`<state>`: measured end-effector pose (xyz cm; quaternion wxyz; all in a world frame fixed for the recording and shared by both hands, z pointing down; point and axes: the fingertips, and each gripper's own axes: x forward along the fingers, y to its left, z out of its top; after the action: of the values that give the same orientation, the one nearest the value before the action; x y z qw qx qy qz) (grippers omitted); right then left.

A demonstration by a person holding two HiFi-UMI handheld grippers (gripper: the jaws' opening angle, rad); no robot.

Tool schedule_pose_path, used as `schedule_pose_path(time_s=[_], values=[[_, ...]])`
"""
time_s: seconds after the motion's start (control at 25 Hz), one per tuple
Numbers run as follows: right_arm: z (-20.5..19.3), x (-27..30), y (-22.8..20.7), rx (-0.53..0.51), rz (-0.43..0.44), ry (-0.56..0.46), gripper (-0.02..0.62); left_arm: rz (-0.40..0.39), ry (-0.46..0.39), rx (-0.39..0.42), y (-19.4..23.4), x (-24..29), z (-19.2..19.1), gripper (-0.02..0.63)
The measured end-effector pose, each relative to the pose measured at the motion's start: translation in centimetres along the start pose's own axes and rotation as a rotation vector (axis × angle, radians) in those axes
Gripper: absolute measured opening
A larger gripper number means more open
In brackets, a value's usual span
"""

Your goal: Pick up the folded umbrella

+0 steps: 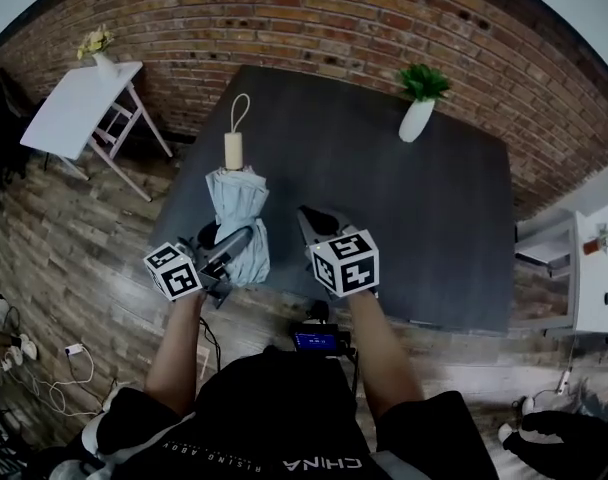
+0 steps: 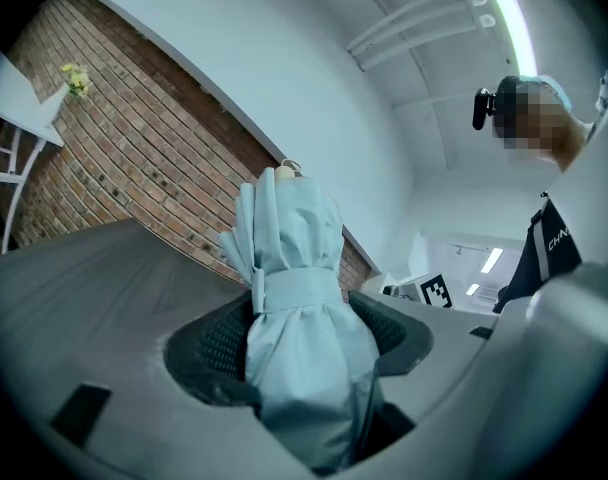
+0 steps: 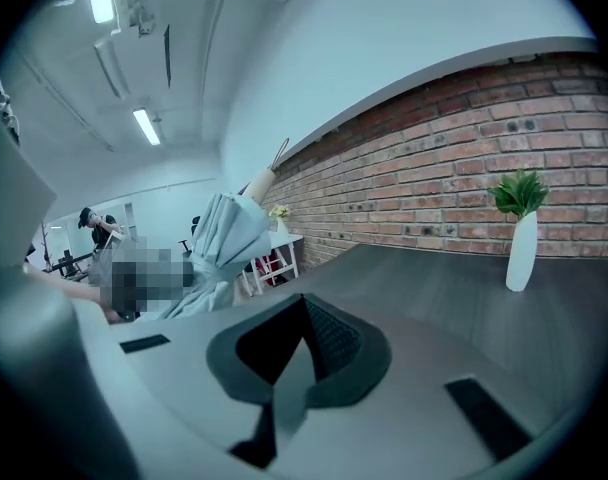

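One folded pale-blue fabric umbrella [image 1: 236,213] with a wooden handle; two claws. The left claw [image 2: 299,340] is clenched around its bundled canopy, with the handle pointing ahead of the claw. The right claw [image 3: 304,340], just beside it, is closed and empty above the dark grey counter [image 1: 404,218].

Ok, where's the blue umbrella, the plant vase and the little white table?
folded umbrella [image 1: 236,206]: head view, on its pale blue fabric.
white vase [image 1: 416,121]: head view, on its body under the leaves.
white side table [image 1: 79,103]: head view, on its bare top.
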<state>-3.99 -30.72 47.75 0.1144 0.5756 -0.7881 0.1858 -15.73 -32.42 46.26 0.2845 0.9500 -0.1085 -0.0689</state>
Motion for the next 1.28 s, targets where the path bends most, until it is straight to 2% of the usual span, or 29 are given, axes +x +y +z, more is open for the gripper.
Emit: schedule_pose_path(time_s=[0.36, 0.6, 0.84, 1.28], values=[[-3.8, -4.5, 5.2, 0.034, -0.093, -0.007, 0.011, -0.068, 0.029, -0.023, -3.0, -5.3, -2.7, 0.296], [-6.2, -7.6, 6.8, 0.064, -0.154, -0.002, 0.011, -0.11, 0.049, -0.041, -4.7, -6.3, -4.5, 0.296], [-6.8, -10.2, 7.0, 0.079, -0.187, -0.017, 0.011, -0.151, 0.07, -0.041, -6.7, -5.5, -5.7, 0.296], [-6.5, -12.2, 5.9, 0.091, -0.21, -0.041, 0.011, -0.179, 0.089, -0.059, -8.3, -3.7, -6.9, 0.296]])
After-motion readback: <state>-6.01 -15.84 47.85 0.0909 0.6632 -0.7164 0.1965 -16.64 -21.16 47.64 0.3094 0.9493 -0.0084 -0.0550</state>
